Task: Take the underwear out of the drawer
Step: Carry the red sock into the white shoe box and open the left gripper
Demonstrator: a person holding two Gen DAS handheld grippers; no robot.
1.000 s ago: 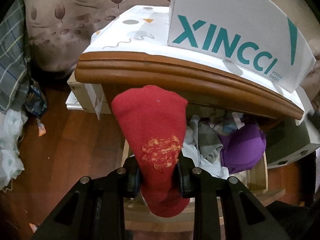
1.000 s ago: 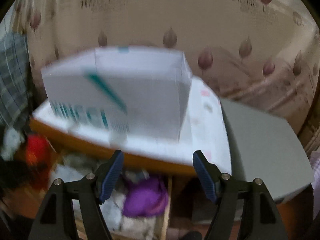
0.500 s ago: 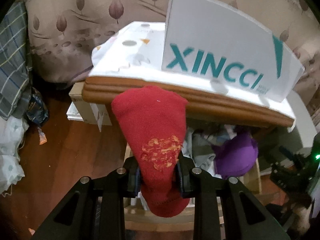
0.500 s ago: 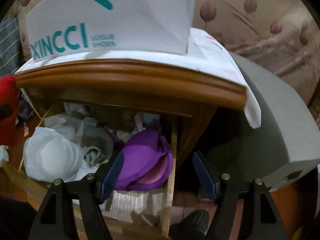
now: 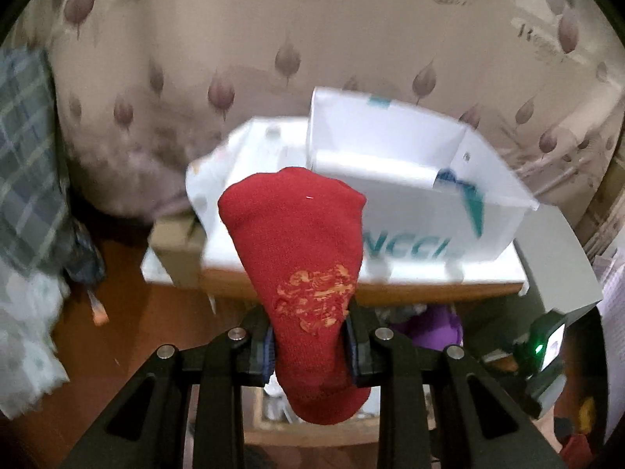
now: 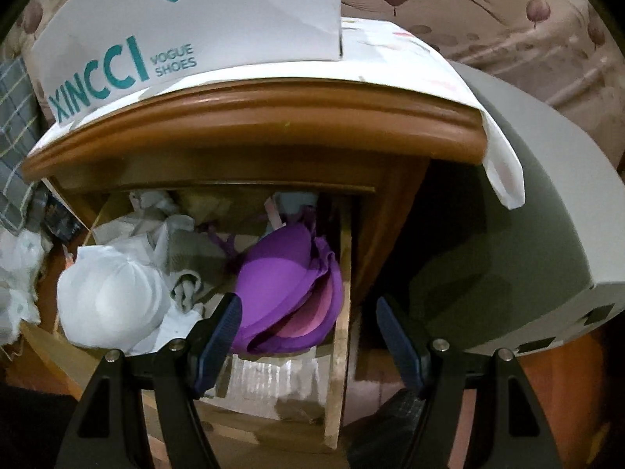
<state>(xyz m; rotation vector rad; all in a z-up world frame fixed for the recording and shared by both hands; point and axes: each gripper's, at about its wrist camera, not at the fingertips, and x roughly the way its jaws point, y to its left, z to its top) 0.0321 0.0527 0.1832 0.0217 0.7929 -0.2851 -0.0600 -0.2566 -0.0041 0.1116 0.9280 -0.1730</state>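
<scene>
My left gripper (image 5: 310, 346) is shut on a red sock (image 5: 300, 250) with an orange print, held up in front of the wooden nightstand (image 5: 429, 287). My right gripper (image 6: 308, 324) is open and empty, just above the open drawer (image 6: 339, 312). A purple bra (image 6: 289, 277) lies at the drawer's right side, right in front of the open fingers. A white bra (image 6: 109, 297) and grey and white garments (image 6: 187, 250) fill the drawer's left and middle. A bit of the purple bra (image 5: 429, 324) shows in the left wrist view.
A white XINCCI shoe box (image 6: 187, 31) stands on the cloth-covered nightstand top (image 6: 273, 105). A grey box (image 6: 527, 242) sits to the right of the nightstand. A leaf-patterned curtain (image 5: 312, 39) hangs behind. Plaid fabric (image 5: 27, 156) hangs at the left over a wooden floor (image 5: 117, 332).
My left gripper has risen and pulled back with the red sock, so the box's open top shows. My right gripper has dropped toward the drawer, closer to the purple bra.
</scene>
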